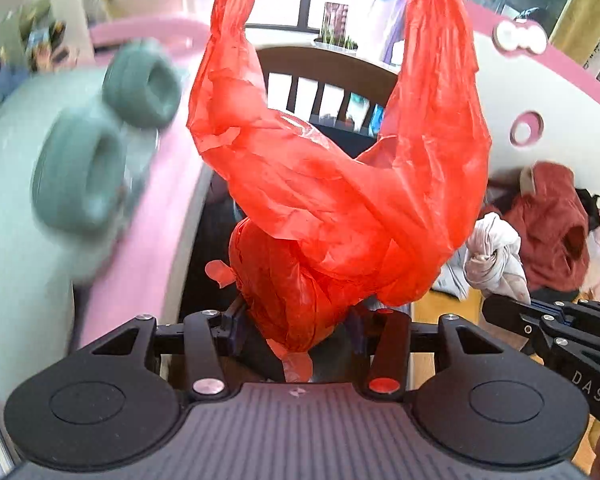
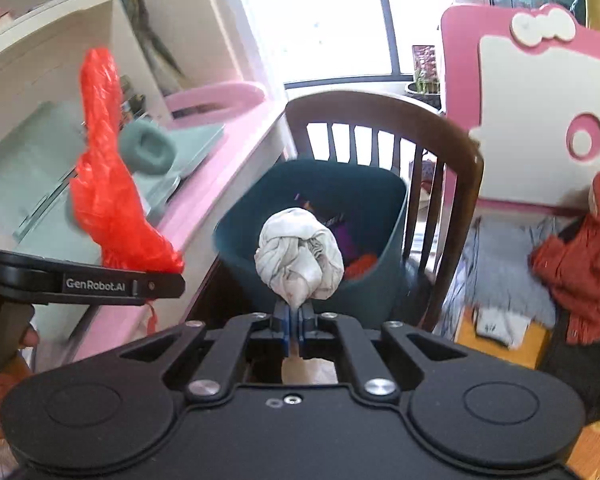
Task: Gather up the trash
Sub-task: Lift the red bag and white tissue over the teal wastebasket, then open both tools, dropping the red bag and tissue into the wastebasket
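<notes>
Far left, pink counter (image 2: 220, 168) w/ pale green tray (image 2: 32, 184) and green ring-shaped items (image 1: 142, 84) on it; all blurred.

Next right, left hand-held gripper (image 1: 296, 330) clamped on a red plastic bag (image 1: 340, 184), gripping at the bunched, knotted lower part; bag handles fan upward, slack and open, filling most of the left wrist view. Seen from the right wrist view too: red bag (image 2: 108, 184) sticking up from the left tool, just above counter edge.

Centre, right hand-held gripper (image 2: 294, 322) pinched narrow on the tail of a white knotted bundle (image 2: 300, 256), prob. a tied-off bag or wad of tissue, can't tell which. Bundle held in line w/ the mouth of a dark teal bin (image 2: 380, 208), which sits on the seat of a wooden chair (image 2: 452, 148). Bin already has bits inside: something purple, something orange-red. Can't tell if bundle is directly over the opening or short of it.

Right, pink-and-white board (image 2: 540, 92), red garment (image 2: 580, 272) heaped over grey and white cloth beside it.

Step in hand, by the look: carrying two picked-up trash items to the bin. Next: push right tool fwd until bundle is clearly inside the rim, then release; bring red bag across after. Watch loose handles snagging on chair back.
</notes>
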Motion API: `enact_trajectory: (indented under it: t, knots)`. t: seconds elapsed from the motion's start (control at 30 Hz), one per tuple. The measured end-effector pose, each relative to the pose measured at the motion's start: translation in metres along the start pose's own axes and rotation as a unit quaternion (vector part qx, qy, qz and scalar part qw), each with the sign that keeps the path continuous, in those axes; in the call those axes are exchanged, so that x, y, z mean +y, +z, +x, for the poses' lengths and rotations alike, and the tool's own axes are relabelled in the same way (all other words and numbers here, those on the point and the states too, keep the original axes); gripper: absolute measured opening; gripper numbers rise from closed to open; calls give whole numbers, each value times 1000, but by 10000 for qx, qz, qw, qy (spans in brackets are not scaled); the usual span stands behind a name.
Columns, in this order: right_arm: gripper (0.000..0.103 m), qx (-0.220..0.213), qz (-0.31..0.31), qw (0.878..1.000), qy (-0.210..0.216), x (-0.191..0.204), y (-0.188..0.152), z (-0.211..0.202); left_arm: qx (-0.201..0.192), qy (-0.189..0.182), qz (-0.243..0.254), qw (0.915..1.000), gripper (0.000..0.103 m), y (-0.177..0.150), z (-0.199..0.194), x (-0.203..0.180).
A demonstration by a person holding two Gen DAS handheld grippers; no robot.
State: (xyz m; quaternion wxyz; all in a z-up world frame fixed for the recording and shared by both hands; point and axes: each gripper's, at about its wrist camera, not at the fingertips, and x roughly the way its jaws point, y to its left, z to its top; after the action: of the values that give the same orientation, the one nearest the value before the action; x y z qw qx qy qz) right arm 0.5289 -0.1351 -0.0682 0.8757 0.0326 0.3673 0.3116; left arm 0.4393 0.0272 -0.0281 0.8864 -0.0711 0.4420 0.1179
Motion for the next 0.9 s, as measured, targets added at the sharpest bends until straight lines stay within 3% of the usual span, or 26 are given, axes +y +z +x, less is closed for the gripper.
enact_trajectory:
  t: [0.13,0.4,0.7,0.9]
  knots:
    - [4,36,94,9999,-136,-9,22,20,-123,59,5,9999,48,24,22,-7]
    - [4,236,353,9987,-269,-26,49,75,62,-152,-342,9993,48,73,81,-10]
    - [5,733,350,9966,-164,-28,38,121,653,-81,-345,9972,48,61,141,-13]
    - [20,926,252,9952,-183,-26,28,134,950,36,-209,9953,49,59,165,-19]
